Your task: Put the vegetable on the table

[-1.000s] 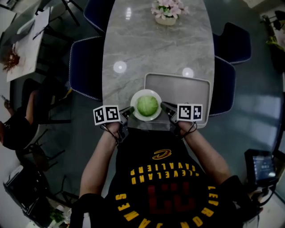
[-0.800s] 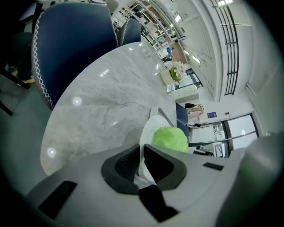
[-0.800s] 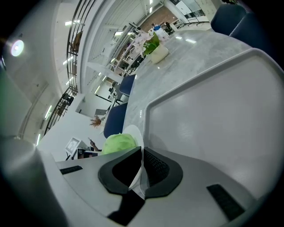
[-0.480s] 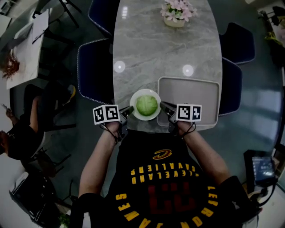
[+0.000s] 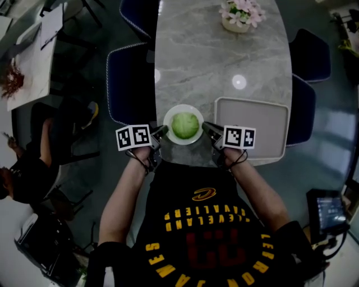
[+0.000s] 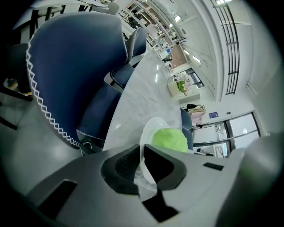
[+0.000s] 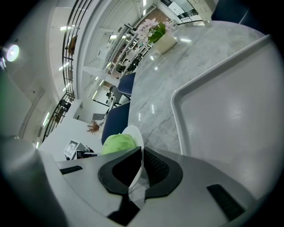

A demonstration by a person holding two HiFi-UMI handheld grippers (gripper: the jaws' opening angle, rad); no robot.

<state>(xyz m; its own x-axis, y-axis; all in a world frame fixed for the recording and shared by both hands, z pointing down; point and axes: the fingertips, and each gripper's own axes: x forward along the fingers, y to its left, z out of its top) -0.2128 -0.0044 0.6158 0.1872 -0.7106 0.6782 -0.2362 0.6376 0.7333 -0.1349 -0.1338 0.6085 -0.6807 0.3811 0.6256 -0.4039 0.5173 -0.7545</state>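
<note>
Your left gripper [image 5: 161, 132] is clamped on the rim of the white plate [image 5: 170, 114], on the side facing away from the grey tray [image 5: 253, 120]. In the left gripper view its dark pads [image 6: 125, 163] pinch the thin white edge, and no gap shows between pad and plate. Your right gripper [image 5: 207, 128] grips the opposite rim, the side nearest the tray. In the right gripper view the plate's edge runs between the ribbed pads [image 7: 155, 166], squeezed the same way. You hold the plate from both sides.

The cabbage [image 5: 185, 124], a round pale-green head, sits in the middle of the plate. It lies between the two grippers and touches neither.

The plate is over the near end of the marble table [image 5: 219, 50], just beside the tray and not overlapping it. Only your right gripper comes between plate and tray. The views do not show whether the plate rests on the marble or hangs just above it.

The tray lies flat on the table, its near edge close to the table's end. A flower pot [image 5: 242, 14] stands at the far end of the table, well beyond the tray. A blue chair [image 5: 132, 78] stands against the table's edge on the plate's side, opposite the tray.
</note>
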